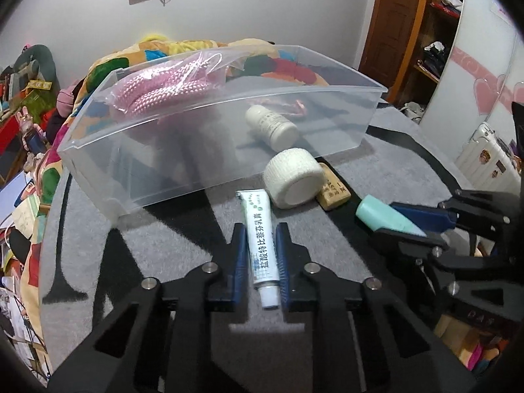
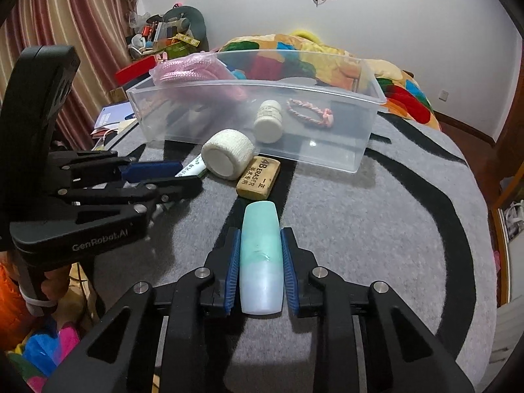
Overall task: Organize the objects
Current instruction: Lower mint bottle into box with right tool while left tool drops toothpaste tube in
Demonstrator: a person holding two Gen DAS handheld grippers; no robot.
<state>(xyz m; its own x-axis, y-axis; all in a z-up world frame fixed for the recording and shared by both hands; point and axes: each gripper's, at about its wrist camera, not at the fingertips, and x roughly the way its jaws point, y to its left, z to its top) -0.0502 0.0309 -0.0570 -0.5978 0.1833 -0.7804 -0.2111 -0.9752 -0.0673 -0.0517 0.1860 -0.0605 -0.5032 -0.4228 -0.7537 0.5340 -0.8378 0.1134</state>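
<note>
My left gripper [image 1: 261, 232] is shut on a white ointment tube [image 1: 262, 239], low over the grey rug; it also shows in the right wrist view [image 2: 183, 177]. My right gripper [image 2: 261, 235] is shut on a teal and pale blue stick [image 2: 260, 258], seen too in the left wrist view [image 1: 383, 214]. A white bandage roll [image 1: 293, 180] [image 2: 228, 154] and a tan eraser [image 1: 334, 188] [image 2: 258, 177] lie before a clear plastic bin [image 1: 137, 150] [image 2: 344, 157]. The bin holds a white bottle [image 1: 271, 126] [image 2: 268, 119], a pink cord bag [image 1: 163, 90] [image 2: 190, 68] and a pink braided bracelet [image 2: 309, 113].
The rug [image 2: 376, 229] has black curved stripes. A colourful blanket [image 2: 402, 88] lies behind the bin. Cluttered shelves [image 2: 157, 36] stand at the far left, papers [image 2: 108, 121] beside the rug, a wardrobe [image 1: 435, 49] and a white suitcase [image 1: 484, 160] at right.
</note>
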